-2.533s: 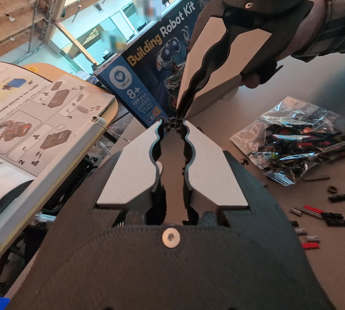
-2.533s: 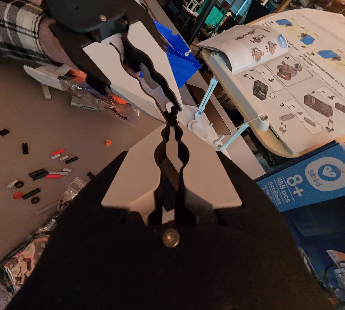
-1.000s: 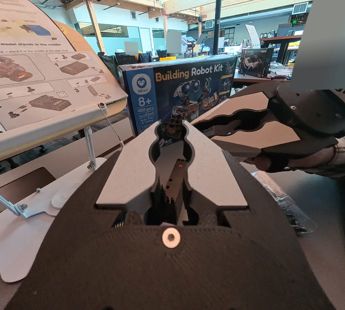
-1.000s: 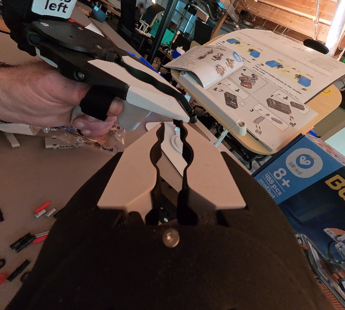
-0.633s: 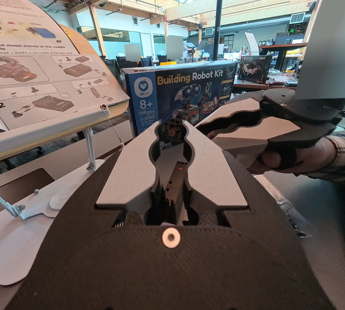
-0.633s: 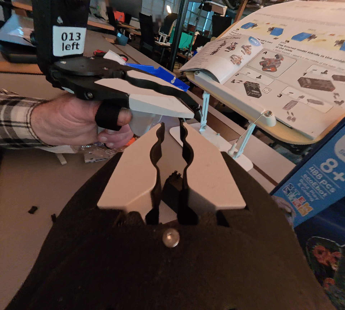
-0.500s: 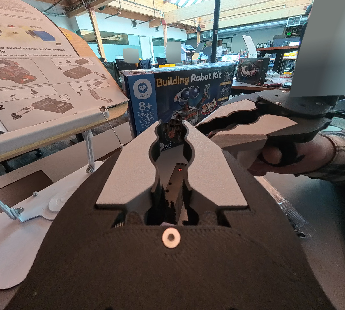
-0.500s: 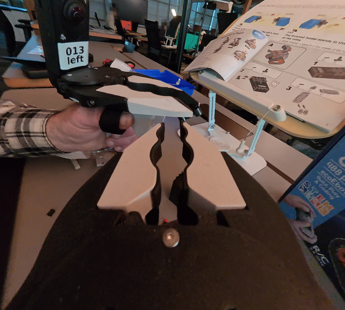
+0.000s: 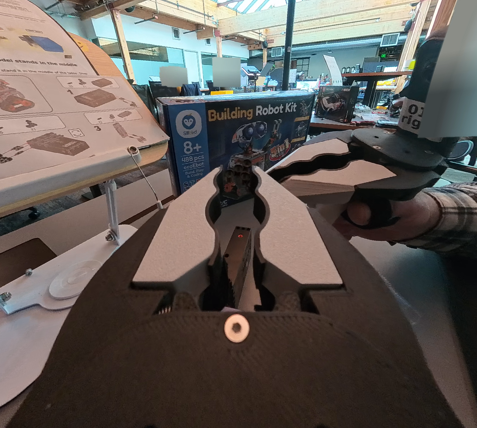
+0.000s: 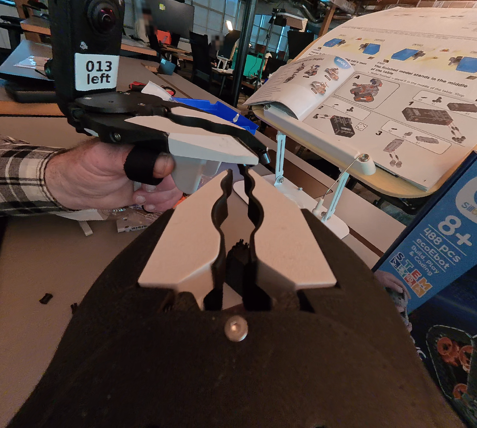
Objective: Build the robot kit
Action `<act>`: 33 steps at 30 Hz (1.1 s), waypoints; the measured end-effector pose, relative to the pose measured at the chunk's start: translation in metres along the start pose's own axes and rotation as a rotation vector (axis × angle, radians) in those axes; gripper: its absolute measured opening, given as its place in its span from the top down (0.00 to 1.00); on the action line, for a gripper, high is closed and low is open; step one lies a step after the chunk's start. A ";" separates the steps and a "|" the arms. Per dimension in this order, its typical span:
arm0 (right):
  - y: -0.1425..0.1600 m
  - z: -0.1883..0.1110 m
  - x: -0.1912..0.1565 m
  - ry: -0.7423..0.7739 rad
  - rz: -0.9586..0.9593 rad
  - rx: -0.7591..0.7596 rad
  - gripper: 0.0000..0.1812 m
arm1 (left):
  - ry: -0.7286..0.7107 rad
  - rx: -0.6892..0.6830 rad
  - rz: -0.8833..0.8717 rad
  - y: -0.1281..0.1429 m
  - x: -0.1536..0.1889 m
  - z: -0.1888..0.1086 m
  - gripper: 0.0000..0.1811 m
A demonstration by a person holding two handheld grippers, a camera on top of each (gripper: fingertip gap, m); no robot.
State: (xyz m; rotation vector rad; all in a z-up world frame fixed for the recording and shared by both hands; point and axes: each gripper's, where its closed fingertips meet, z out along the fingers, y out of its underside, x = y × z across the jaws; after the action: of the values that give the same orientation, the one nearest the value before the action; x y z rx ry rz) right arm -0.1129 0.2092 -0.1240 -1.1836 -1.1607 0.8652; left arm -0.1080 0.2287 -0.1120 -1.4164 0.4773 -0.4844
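My left gripper [image 9: 237, 169] is shut on a small black connector piece [image 9: 238, 166] with several round holes, held at its fingertips. It also shows in the right wrist view [image 10: 262, 157], held level by a hand, with the piece [image 10: 265, 157] at its tip. My right gripper [image 10: 236, 172] has its jaws parted by a narrow gap and I see nothing between them. It sits just below and beside the left gripper's tips. In the left wrist view the right gripper [image 9: 273, 174] points in from the right. A black block [image 9: 237, 253] with a red light lies on the table under both grippers [image 10: 237, 266].
An open instruction booklet [image 9: 64, 111] [image 10: 387, 106] rests on a white stand. A blue kit box [image 9: 232, 132] [image 10: 438, 248] stands behind the grippers. Blue bins [image 10: 219, 108], a clear plastic bag [image 10: 129, 211] and a loose black part [image 10: 46, 298] lie on the table. My two grippers' fingertips are within a few centimetres of each other.
Both grippers have tilted up from the table to level. The right gripper, earlier shut tip to tip against the left's piece, has parted its jaws and drawn slightly away. The left keeps its piece.
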 end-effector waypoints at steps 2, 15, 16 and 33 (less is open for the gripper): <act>-0.001 -0.001 0.001 0.003 -0.006 0.007 0.98 | 0.011 -0.001 0.008 0.000 0.002 0.000 0.91; -0.003 -0.003 0.001 0.018 -0.066 0.028 0.98 | 0.039 0.009 -0.015 -0.001 0.006 0.000 0.91; -0.003 -0.003 0.001 0.022 -0.078 0.030 0.98 | 0.043 0.008 -0.022 -0.001 0.006 0.000 0.91; -0.008 -0.006 0.003 0.066 -0.210 0.054 0.96 | 0.091 0.010 -0.106 -0.005 0.009 -0.001 0.91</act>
State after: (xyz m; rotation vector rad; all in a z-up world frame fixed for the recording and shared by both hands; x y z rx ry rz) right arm -0.1067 0.2087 -0.1159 -1.0183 -1.1769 0.6896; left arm -0.1016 0.2222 -0.1075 -1.4193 0.4739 -0.6386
